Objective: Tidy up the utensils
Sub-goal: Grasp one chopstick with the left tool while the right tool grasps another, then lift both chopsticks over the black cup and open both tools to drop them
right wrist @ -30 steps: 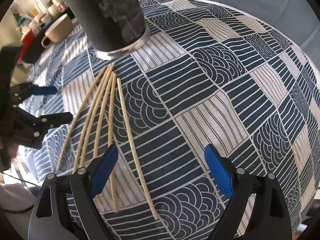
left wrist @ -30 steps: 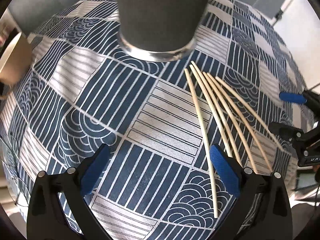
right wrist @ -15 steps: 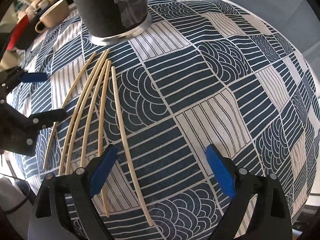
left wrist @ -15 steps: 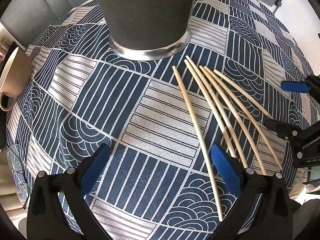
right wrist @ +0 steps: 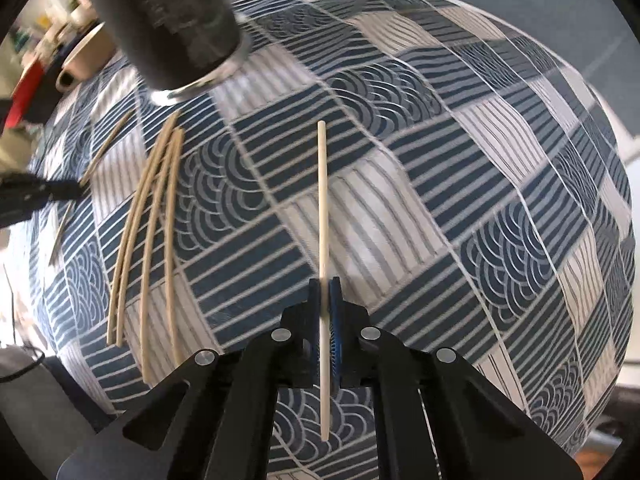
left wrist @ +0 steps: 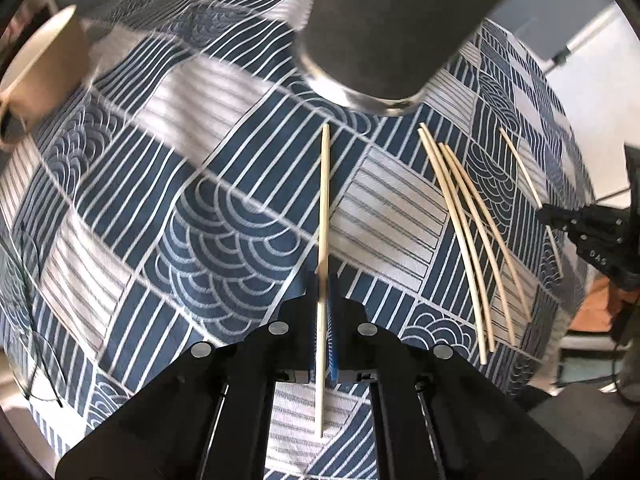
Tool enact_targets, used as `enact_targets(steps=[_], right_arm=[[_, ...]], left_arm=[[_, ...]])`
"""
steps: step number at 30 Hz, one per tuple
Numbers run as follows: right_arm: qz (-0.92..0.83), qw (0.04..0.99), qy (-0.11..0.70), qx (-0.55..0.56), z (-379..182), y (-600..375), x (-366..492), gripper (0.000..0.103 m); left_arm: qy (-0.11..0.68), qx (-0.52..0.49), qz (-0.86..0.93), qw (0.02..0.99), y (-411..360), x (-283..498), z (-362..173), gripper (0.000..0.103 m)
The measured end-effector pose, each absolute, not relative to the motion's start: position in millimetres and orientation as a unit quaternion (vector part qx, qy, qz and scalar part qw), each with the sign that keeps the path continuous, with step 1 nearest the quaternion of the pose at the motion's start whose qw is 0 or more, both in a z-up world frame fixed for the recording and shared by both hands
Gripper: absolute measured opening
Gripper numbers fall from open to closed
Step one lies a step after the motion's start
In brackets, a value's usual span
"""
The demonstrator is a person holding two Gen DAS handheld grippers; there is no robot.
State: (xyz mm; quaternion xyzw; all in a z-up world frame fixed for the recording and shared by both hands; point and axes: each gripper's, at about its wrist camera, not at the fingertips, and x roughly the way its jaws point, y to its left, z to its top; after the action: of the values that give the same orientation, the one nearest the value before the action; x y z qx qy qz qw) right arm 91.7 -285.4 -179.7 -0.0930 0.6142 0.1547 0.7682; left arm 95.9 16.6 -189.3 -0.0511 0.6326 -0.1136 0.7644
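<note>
Two chopsticks held: one pale wooden chopstick is pinched in the left gripper, another chopstick in the right gripper; each stick runs straight out ahead of its camera over the cloth.
Fingers: both pairs are closed tight on their stick, blue pads pressing it from either side.
Loose chopsticks: four thin, pale, tapered sticks lie fanned on the counter between the two grippers, near the holder's base.
Holder: dark grey cylinder with a shiny metal rim at its foot, standing on the cloth beyond the sticks.
Writing: small letters on the right gripper's body, seen from the left camera, too small to read.
Counter: covered by a cloth in navy and white patchwork of stripes and wave arcs.
Room: a beige mug at the cloth's far left; blurred clutter and a red object behind.
</note>
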Motion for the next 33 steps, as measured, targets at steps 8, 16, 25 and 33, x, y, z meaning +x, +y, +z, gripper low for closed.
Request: enact_targets(steps=[8, 16, 25, 33], right_arm=[[0.144, 0.769, 0.623, -0.017, -171, -322, 105, 0.004], [0.167, 0.796, 0.582, -0.020, -126, -300, 143, 0.004], [0.225, 0.837, 0.499, -0.005, -50, -246, 194, 0.005], [0.259, 0.855, 0.449, 0.001, 3, -212, 224, 0.005]], left_arm=[[0.638, -0.055, -0.109, 0.761, 30, 90, -177, 0.005], [0.588, -0.023, -0.088, 0.804, 49, 123, -129, 0.005], [0.494, 0.015, -0.066, 0.867, 46, 169, -60, 0.005], [0.429, 0.005, -0.092, 0.899, 22, 203, 0, 0.005]])
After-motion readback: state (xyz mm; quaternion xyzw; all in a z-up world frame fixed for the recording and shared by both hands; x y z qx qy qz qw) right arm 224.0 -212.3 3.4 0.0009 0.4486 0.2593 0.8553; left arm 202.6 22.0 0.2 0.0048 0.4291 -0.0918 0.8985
